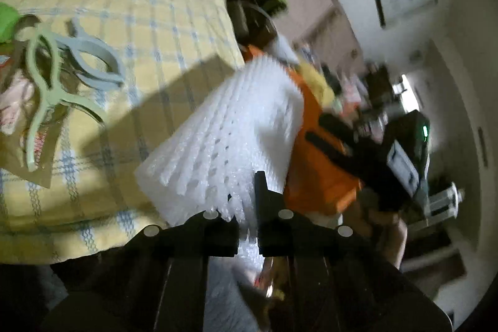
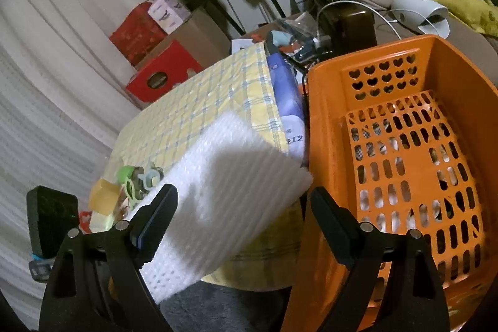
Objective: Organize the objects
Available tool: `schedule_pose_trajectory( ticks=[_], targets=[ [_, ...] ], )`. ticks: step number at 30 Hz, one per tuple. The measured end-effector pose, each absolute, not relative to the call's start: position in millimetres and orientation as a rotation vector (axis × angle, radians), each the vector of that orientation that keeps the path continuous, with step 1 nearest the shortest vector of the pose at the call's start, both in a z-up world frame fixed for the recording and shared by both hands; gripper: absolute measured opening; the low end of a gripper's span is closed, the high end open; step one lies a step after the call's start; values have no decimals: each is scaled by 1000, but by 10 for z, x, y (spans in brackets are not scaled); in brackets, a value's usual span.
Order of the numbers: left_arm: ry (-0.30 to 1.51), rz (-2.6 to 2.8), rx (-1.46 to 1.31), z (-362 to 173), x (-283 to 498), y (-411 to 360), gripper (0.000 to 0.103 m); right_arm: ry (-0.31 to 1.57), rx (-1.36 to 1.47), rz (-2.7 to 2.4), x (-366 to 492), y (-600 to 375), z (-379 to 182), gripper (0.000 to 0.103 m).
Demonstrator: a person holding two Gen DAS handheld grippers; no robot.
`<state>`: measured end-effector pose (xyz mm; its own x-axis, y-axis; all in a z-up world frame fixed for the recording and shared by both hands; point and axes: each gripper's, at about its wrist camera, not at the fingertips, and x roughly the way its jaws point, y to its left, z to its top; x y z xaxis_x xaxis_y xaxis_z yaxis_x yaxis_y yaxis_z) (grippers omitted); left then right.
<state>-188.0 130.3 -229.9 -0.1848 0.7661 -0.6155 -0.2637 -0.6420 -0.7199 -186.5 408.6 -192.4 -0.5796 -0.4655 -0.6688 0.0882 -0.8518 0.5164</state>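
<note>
My left claw [image 1: 249, 234] had clamped down on one thin edge of the white ribbed foam packing sheet stack [image 1: 236, 126], its jaws nearly touching. The stack hung out over the yellow checked quilted cover [image 1: 130, 21], right beside the orange perforated plastic basket [image 2: 404, 145]. My right claw [image 2: 239, 226] stood wide open with the foam between its jaws, the left pad seemingly against it and the other clear.

I judged the grip shallow: pinched at one corner, the soft layers could fan apart or slip out. If the stack swung, it might catch the basket rim, or drop onto the pale green and grey plastic clips [image 1: 59, 67] lying on the cover.
</note>
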Motion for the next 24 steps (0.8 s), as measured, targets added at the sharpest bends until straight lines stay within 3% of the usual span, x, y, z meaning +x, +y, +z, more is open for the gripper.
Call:
schedule_pose_trajectory(
  ticks=[6,10,17,24],
  targets=[
    [-290,1932,-1373,-2142,-1758,1234,7,-715,1214,-2392,-1881,4098,-1959,89],
    [-45,1972,-1272,-1991,-1572,1221,7,-635,1185,-2364,-1867,3976,-1899,89],
    [10,1977,-1200,-1828,-1432,1146,7,-395,1171,-2242,-1786,3561,-1859,89],
    [-31,2075,-1238,-1846,-1531,1072,7,-396,1187,-2088,-1748,3332,-1980,90]
  ],
)
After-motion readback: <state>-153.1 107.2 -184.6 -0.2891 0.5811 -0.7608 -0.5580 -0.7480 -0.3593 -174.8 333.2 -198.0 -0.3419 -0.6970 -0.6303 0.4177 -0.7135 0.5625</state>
